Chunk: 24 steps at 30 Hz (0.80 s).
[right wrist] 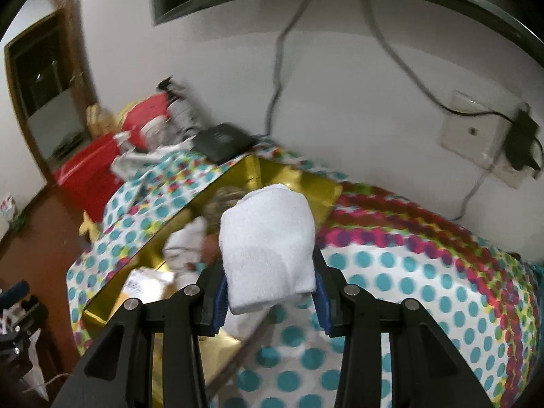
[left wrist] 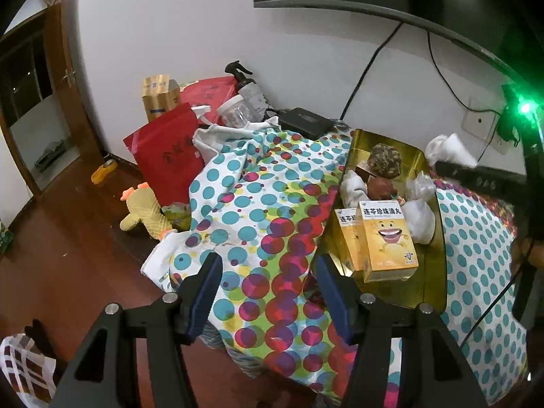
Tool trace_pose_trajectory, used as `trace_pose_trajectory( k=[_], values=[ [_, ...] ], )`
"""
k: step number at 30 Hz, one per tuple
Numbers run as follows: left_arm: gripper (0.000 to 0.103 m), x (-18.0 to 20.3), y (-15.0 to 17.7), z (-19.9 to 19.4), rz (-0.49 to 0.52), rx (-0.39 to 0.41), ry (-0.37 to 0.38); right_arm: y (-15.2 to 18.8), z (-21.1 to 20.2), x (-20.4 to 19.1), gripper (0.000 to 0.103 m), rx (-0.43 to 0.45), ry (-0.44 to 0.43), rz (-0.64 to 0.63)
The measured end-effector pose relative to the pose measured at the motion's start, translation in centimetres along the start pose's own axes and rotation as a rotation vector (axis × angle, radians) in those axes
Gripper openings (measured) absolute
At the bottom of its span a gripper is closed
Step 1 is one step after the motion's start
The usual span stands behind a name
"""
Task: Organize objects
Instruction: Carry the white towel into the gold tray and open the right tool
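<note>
Presently: white cloth, rolled, clamped between the pads of the right gripper, held in the air above the near edge of the gold tray. Not yet set down. Right view blurred; finer detail of the tray's contents not readable there.

Tray resting on the dotted sheet. Already inside, per left view: two yellow boxes standing at the near end, side by side and touching; a white bundle; a brown lump; a scaly ball; two clear bags along the right wall. Free floor remaining at the near end only.

Left gripper empty, jaws parted, hovering over the sheet just left of the tray.

Still outside the tray: black box at the wall, red bags, spray bottle, jar, yellow toy on the floor. Whether these belong to the job: cannot tell.

Judged well advanced; cloth placement outstanding.
</note>
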<state>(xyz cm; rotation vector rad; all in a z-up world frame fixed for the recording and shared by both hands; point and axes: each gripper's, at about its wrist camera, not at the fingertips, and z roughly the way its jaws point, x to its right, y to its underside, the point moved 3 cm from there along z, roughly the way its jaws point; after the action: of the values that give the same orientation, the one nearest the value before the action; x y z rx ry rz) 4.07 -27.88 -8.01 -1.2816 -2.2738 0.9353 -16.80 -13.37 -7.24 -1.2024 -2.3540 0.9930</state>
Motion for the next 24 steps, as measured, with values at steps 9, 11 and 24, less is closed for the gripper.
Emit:
trace_pose_trajectory(
  k=[9,11,24],
  values=[
    [0.059,-0.3,0.2,0.8,-0.021,-0.038,0.032,1.1,2.7,-3.5,0.039,-0.068,0.021,-0.066],
    [0.059,0.0,0.1,0.8,-0.016,-0.041,0.036,1.3,3.3,-3.6,0.04,-0.082,0.028,-0.066],
    [0.059,0.3,-0.4,1.0,-0.027,-0.056,0.045,1.7,4.7,-4.3,0.065,-0.1,0.069,-0.077]
  ],
)
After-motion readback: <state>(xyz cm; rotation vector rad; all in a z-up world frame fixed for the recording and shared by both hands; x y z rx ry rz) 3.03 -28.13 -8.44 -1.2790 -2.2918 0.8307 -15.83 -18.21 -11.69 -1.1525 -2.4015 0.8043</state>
